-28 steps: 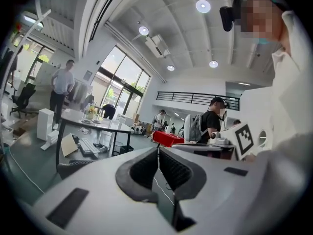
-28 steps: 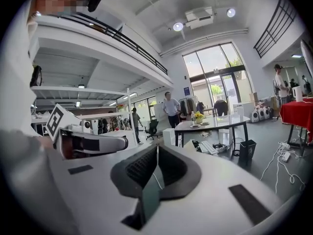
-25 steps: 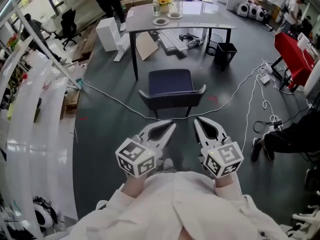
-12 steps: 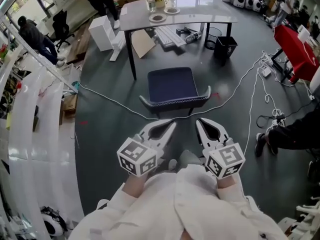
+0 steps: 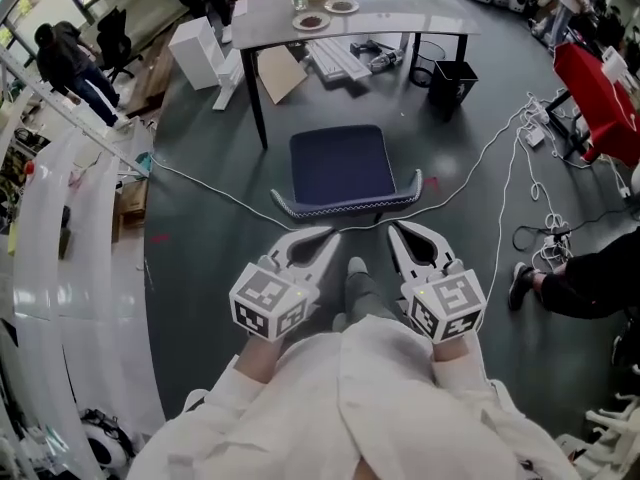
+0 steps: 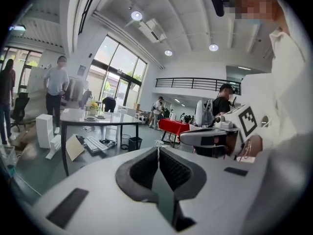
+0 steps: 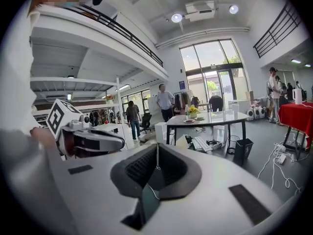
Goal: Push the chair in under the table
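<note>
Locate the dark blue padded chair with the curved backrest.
In the head view, the dark blue padded chair stands mid-frame, pulled out from the grey table beyond it, its backrest just ahead of the left gripper and right gripper.

Chair (image 5: 338,163) on floor in front of table (image 5: 400,16), well apart from it, seat toward table. Left gripper (image 5: 328,234) and right gripper (image 5: 394,228) side by side just behind chair back. Bin (image 5: 452,85) under table's right end. Cable (image 5: 497,148) across floor, right of chair. Plate (image 5: 310,21) on table.
</note>
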